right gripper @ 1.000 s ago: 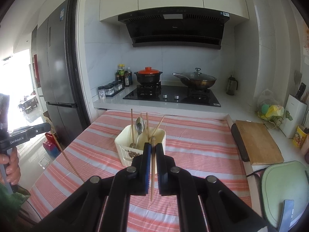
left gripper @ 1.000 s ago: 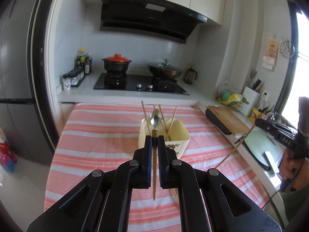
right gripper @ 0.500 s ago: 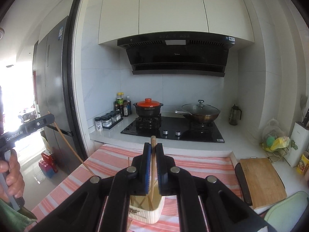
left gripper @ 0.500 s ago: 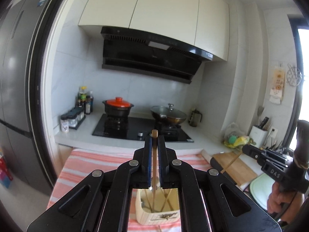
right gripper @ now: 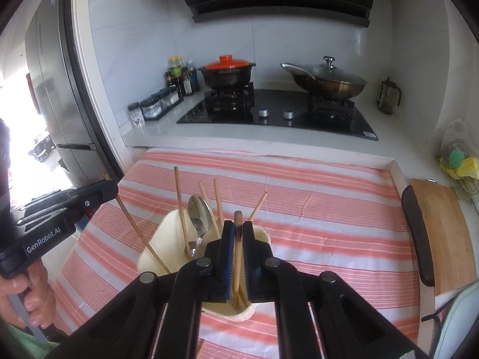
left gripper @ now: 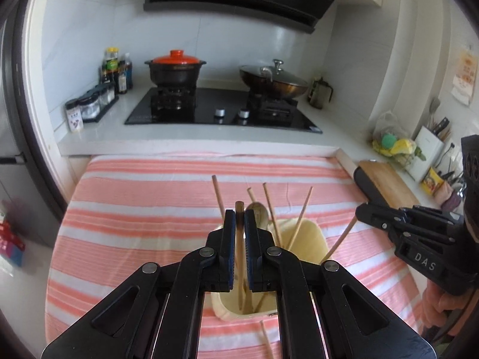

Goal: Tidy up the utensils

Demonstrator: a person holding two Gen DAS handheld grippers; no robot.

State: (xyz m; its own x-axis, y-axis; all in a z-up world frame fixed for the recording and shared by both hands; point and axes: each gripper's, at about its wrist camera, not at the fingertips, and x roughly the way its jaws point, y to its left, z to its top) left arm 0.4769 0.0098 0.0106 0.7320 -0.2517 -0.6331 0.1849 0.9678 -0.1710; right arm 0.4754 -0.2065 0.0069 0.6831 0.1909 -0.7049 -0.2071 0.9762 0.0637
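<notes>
A cream utensil holder (left gripper: 308, 239) (right gripper: 161, 248) stands on the striped tablecloth with several wooden chopsticks and a metal spoon (right gripper: 199, 215) upright in it. My left gripper (left gripper: 239, 215) is shut on a wooden chopstick (left gripper: 239, 254) whose lower end dips into the holder. My right gripper (right gripper: 238, 227) is shut on another chopstick (right gripper: 237, 257), also pointing down into the holder. Each gripper also shows in the other's view, the right one (left gripper: 401, 227) and the left one (right gripper: 60, 209), holding its chopstick slanted over the holder's rim.
One chopstick (left gripper: 266, 341) lies on the pink striped tablecloth (left gripper: 134, 209) in front of the holder. Behind are a stove (left gripper: 221, 107) with a red-lidded pot and a wok. A cutting board (right gripper: 443, 233) lies to the right, a fridge (right gripper: 54, 89) to the left.
Both grippers, raised half a second ago, have come down over the holder. The held chopsticks' lower ends now sit inside the holder.
</notes>
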